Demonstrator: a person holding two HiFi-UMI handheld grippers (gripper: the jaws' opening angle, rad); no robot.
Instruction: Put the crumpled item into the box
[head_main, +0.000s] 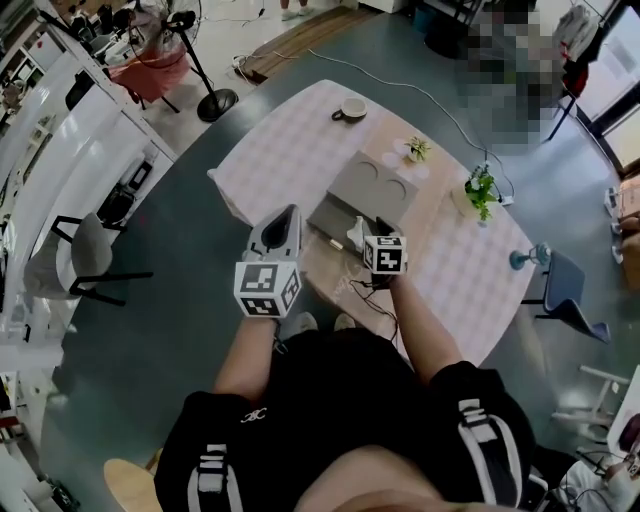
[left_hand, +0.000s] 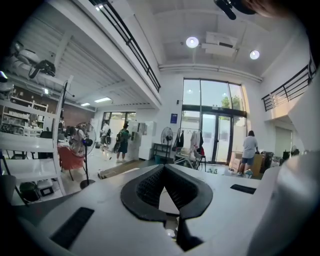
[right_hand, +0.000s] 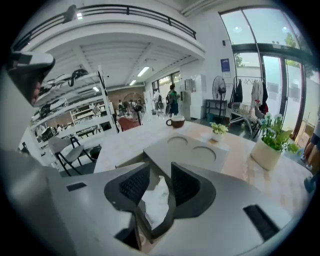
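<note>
Right tool (right_hand: 160, 168) open over the crumpled paper (right_hand: 157, 200) at the box (right_hand: 192, 150); left tool (left_hand: 164, 167) shut and empty.

The right tool points down at the near end of the grey box. Its jaws stand apart, and the white crumpled paper shows in the gap; neither pad presses on it. The paper sits at the box's near end, just in front of the top panel with two round marks. Whether it rests fully inside cannot be told. The left tool is held to the left of the box, jaw tips together, nothing between them. The box stands on the checked worktop (head_main: 470, 270), well apart from a cup (head_main: 352, 108) at the far end.
</note>
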